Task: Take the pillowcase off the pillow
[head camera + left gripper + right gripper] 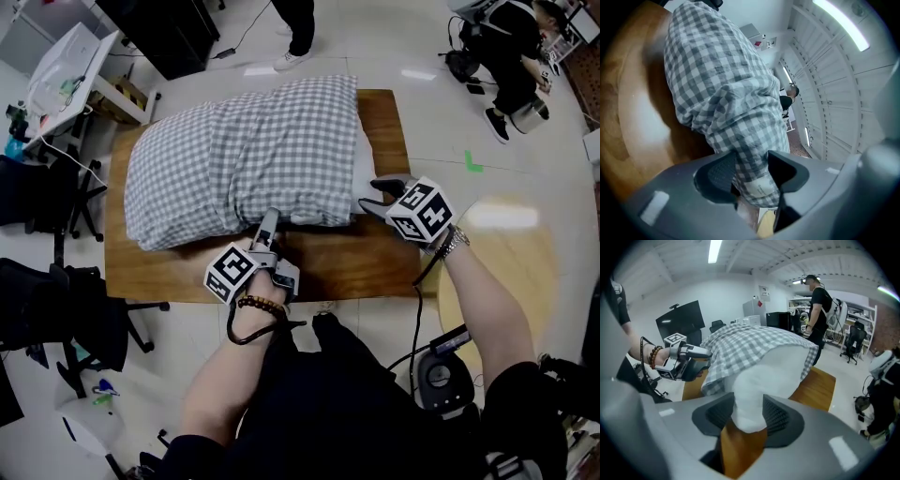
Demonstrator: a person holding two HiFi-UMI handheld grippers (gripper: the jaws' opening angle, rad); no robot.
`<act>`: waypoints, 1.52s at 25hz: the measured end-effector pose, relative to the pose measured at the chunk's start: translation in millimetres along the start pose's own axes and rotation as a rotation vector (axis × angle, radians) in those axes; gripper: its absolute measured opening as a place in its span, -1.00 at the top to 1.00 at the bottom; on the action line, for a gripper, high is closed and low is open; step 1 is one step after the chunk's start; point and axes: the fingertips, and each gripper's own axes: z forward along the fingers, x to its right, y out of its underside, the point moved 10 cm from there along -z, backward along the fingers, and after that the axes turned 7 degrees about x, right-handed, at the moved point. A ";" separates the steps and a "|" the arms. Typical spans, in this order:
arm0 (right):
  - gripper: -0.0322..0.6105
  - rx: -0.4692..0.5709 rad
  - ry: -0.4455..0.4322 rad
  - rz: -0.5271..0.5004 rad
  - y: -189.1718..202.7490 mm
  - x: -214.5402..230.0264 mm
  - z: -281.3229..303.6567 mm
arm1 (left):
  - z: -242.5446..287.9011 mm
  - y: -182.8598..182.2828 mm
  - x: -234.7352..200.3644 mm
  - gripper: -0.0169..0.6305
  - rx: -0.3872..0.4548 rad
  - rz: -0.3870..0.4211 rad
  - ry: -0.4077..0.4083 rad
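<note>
A grey-and-white checked pillowcase (244, 159) covers a pillow lying on the wooden table (328, 262). The bare white pillow (364, 173) sticks out of the case's open right end. My left gripper (269, 225) is at the near edge of the case, shut on a gathered fold of the checked cloth (740, 140), which fills the gap between its jaws (751, 176). My right gripper (375, 202) is at the right end, its jaws (749, 413) shut on the white pillow corner (773, 366). The right gripper view also shows the pillowcase (740, 348) and the left gripper (689, 363).
A round wooden table (525, 272) stands to the right. Black office chairs (56, 309) and a white desk (66, 75) crowd the left. One person stands beyond the table's far edge (298, 28). Another sits at the far right (511, 56).
</note>
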 end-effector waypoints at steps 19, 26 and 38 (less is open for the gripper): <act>0.88 0.007 0.161 0.036 2.3 11.4 -29.7 | -32.8 -30.7 2.6 0.94 0.092 -0.009 -0.002; 0.88 0.030 0.213 0.089 12.6 23.0 -58.5 | -44.4 -45.7 0.6 0.94 0.166 0.002 -0.028; 0.83 0.023 0.088 0.075 19.2 3.7 -63.1 | -56.2 -40.1 13.9 0.93 0.091 0.009 -0.066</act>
